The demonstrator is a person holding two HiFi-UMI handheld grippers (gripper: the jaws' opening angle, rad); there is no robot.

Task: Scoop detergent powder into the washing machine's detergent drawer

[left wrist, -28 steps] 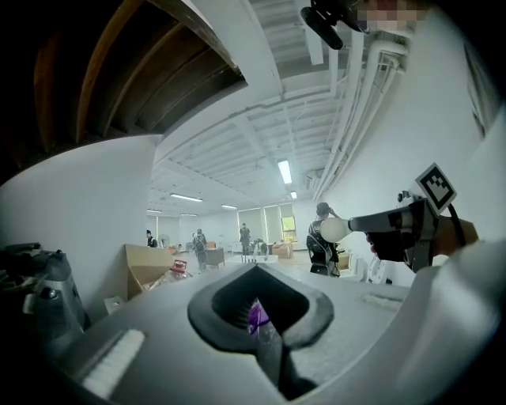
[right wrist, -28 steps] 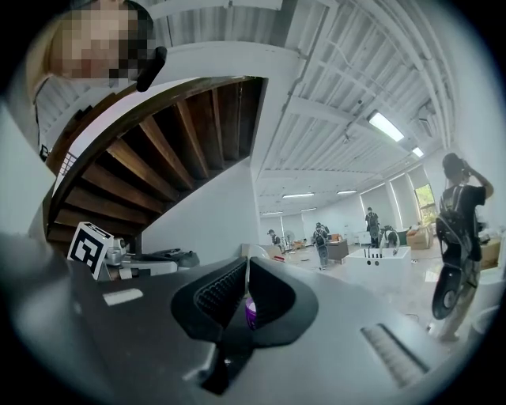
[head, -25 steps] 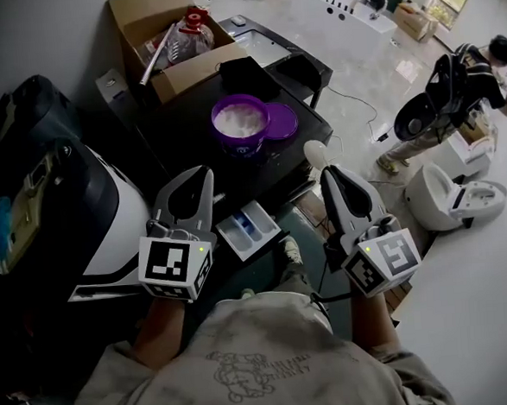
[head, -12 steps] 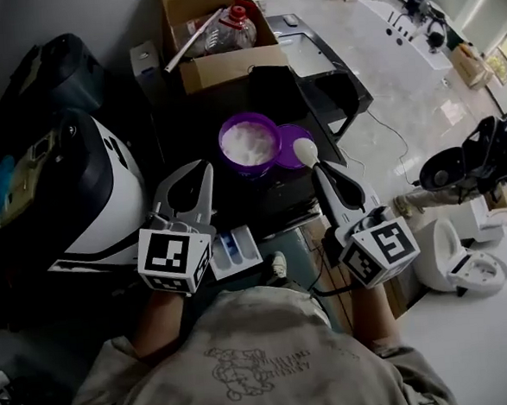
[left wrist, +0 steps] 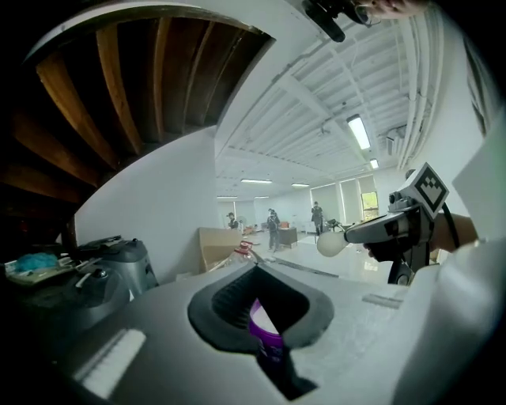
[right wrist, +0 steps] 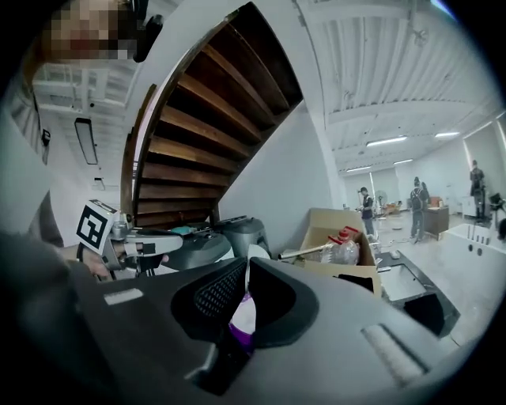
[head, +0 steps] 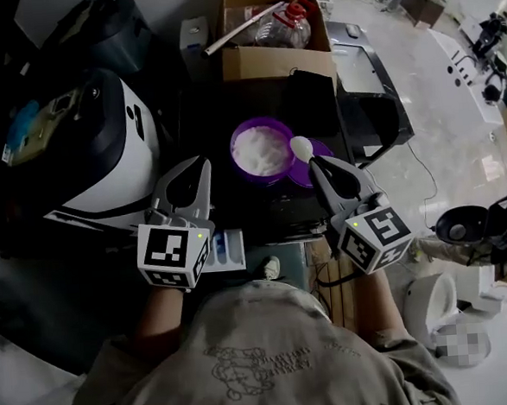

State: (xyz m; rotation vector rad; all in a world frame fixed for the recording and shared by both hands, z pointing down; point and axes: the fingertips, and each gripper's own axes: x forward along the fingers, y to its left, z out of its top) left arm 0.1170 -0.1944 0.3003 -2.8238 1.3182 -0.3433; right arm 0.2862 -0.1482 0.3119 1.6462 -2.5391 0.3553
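A purple tub full of white powder stands open on a dark table; its purple lid lies to its right. My right gripper is shut on the handle of a white scoop, whose bowl hovers at the tub's right rim. To the left of the tub my left gripper is shut and holds nothing. Below it the pulled-out detergent drawer of the white and black washing machine shows in part. The left gripper view shows the scoop and the tub.
A cardboard box with a plastic bottle stands behind the tub. A dark appliance sits at the back left. A white toilet stands on the floor at the lower right. People stand far off in the hall.
My right gripper has carried the scoop left and forward to the tub's right rim. The head view has swung right. The left gripper stays shut beside the tub.
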